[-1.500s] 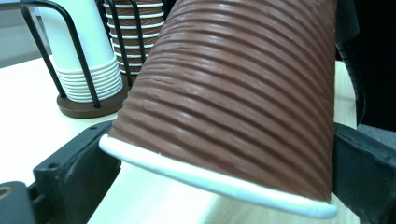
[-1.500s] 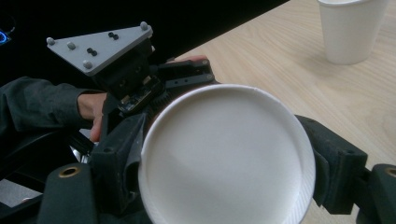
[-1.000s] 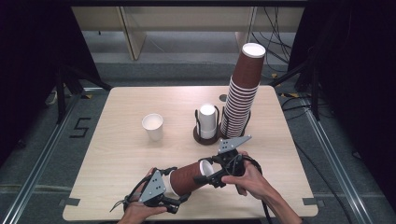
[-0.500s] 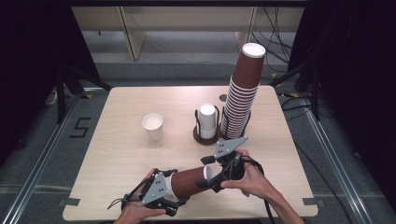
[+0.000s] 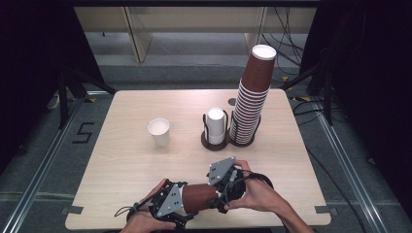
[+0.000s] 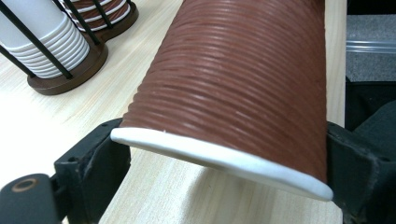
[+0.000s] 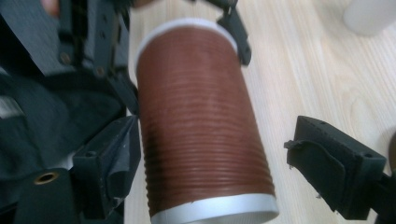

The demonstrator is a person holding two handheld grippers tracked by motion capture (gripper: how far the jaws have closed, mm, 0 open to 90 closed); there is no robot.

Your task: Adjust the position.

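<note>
**Brown cup held sideways between two tongs**

The brown ribbed cup [image 5: 198, 198] lies on its side just above the near edge of the tabletop [image 5: 121, 160], well in front of the cup rack [image 5: 216, 141] that holds a short white stack [image 5: 216, 125] and a tall brown stack [image 5: 252, 97]. The left tongs [image 6: 219, 158] clamp the cup at its white rim, both jaws pressed against its wall; the left hand [image 5: 143, 221] lies low at the cup's rim end, knuckles up. The right tongs [image 7: 212, 168] straddle the cup's base end with jaws wide apart; they have just been opening, and one jaw stands clear of the wall. The right hand [image 5: 257, 194] curls around its tool, pointing at the cup. A single white cup [image 5: 159, 132] stands left of the rack
</note>
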